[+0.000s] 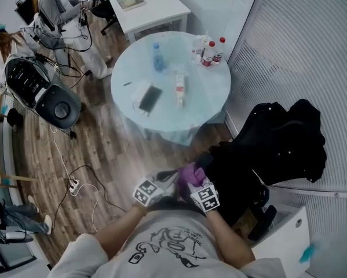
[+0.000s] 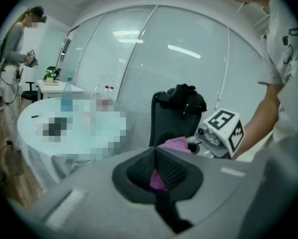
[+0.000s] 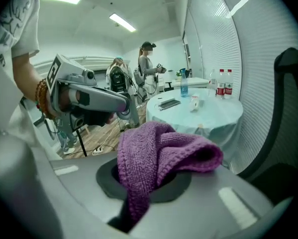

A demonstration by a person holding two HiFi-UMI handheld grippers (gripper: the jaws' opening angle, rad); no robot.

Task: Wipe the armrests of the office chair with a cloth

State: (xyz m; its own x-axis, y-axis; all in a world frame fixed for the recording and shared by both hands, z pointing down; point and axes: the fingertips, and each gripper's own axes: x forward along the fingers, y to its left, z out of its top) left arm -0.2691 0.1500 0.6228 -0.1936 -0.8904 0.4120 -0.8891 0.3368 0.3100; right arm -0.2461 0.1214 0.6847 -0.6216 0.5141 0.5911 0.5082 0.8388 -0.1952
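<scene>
Cloth [image 3: 158, 153] clamped by left tongs [image 2: 156, 169] and right tongs [image 3: 144, 177], near office chair [image 2: 163, 124].

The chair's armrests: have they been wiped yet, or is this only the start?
Looks like the start. Done: the purple cloth is picked up. In hand: the left gripper and right gripper both pinch it, close to the office chair. Left: all the wiping; the cloth looks clear of the chair.

Purple cloth [image 3: 158, 153], blk chair [image 2: 162, 126]
</scene>
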